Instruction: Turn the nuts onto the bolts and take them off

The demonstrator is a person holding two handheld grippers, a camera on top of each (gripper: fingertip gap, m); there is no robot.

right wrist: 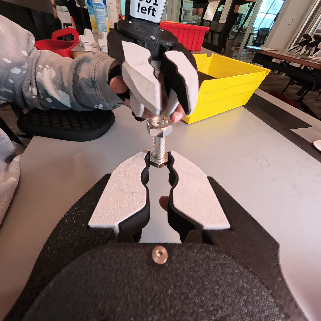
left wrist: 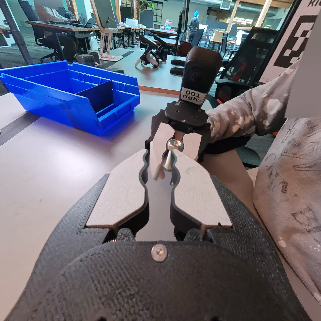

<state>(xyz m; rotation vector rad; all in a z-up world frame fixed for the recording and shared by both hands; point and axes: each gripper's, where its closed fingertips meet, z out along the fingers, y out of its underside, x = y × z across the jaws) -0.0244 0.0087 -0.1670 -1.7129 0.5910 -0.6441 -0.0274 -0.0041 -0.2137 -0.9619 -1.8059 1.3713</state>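
Observation:
In the right wrist view my right gripper [right wrist: 159, 155] is shut on the hex head of a silver bolt [right wrist: 158, 147] and holds it upright above the table. A large silver hex nut [right wrist: 159, 128] sits on the bolt's top end with its threaded hole facing up. My left gripper [right wrist: 163, 112] comes down from above, jaws a little apart, tips just above the nut and empty. In the left wrist view my left gripper [left wrist: 162, 156] points at the nut [left wrist: 174, 145], which lies just beyond its tips, with the right gripper [left wrist: 174, 140] behind it.
A blue bin [left wrist: 69, 97] stands on the grey table [left wrist: 52, 165] to the left. A yellow bin [right wrist: 225, 83] stands behind the left gripper, with red bins [right wrist: 184, 34] farther back. A black chair seat [right wrist: 66, 125] is at the table's edge. The person's sleeves are close by. There is about 5 cm between the tips of the two grippers.

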